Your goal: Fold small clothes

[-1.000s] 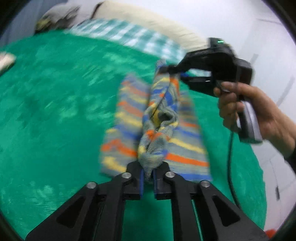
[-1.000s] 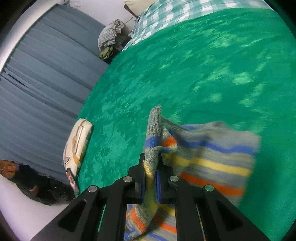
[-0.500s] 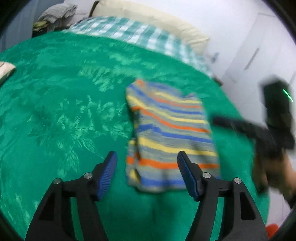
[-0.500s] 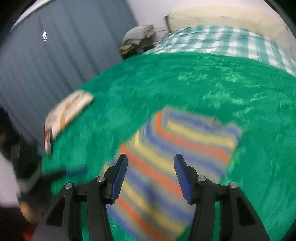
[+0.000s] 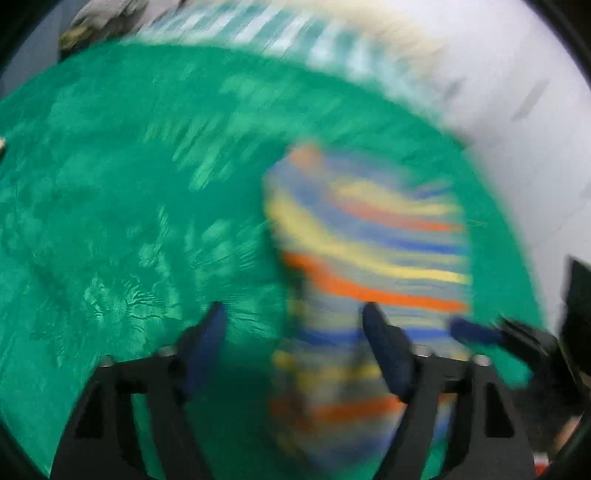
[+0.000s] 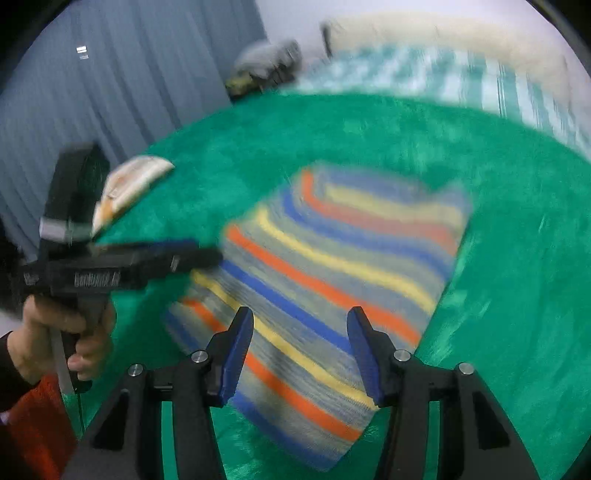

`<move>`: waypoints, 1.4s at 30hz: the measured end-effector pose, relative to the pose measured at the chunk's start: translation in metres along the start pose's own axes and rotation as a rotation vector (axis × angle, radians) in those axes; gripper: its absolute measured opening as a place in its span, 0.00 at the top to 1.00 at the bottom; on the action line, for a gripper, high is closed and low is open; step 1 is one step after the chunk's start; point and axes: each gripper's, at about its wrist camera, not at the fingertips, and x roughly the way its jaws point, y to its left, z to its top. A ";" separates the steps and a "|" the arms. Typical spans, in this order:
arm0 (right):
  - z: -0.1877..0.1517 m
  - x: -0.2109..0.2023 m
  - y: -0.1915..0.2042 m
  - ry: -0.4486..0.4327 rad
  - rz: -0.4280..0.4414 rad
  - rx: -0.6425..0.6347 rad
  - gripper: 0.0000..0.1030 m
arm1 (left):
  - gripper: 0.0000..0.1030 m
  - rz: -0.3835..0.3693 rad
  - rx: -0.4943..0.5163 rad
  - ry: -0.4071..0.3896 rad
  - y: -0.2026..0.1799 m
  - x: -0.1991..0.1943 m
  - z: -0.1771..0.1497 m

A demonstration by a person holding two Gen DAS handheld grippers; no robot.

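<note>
A folded knit garment (image 6: 332, 266) with blue, orange and yellow stripes lies flat on the green blanket (image 6: 517, 221). My right gripper (image 6: 300, 321) hovers over its near end, open, with nothing between its blue pads. In the blurred left wrist view the garment (image 5: 369, 251) lies ahead and to the right. My left gripper (image 5: 293, 314) is above its left edge, jaws opening and pressing on nothing. The left gripper (image 6: 199, 251) also shows in the right wrist view, at the garment's left side, held by a hand (image 6: 62, 332). The right gripper (image 5: 476, 330) appears blurred at the right edge.
A cream flat item (image 6: 129, 184) lies on the blanket at the left. A checked sheet (image 6: 424, 77) and a pale pillow (image 6: 443, 33) are at the far end. Grey curtains (image 6: 110, 92) hang on the left, with a heap of clothes (image 6: 266, 62) beyond.
Both grippers let go of the lifted garment fold and opened. The garment now lies flat and folded. Both grippers have drawn back and swung sideways over it.
</note>
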 end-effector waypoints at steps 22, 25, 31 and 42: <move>0.008 0.011 -0.083 -0.209 0.259 0.532 0.77 | 0.87 -0.287 0.021 -0.025 -0.009 -0.019 0.033; 0.032 -0.021 -0.062 -0.277 0.253 0.448 0.77 | 0.87 -0.307 0.036 -0.095 -0.015 -0.051 0.056; 0.090 -0.081 -0.036 -0.439 0.314 0.361 0.77 | 0.86 -0.335 0.095 -0.255 -0.028 -0.130 0.098; 0.000 -0.044 -0.055 -0.106 -0.080 0.440 0.30 | 0.48 0.051 0.180 0.013 -0.020 -0.040 -0.012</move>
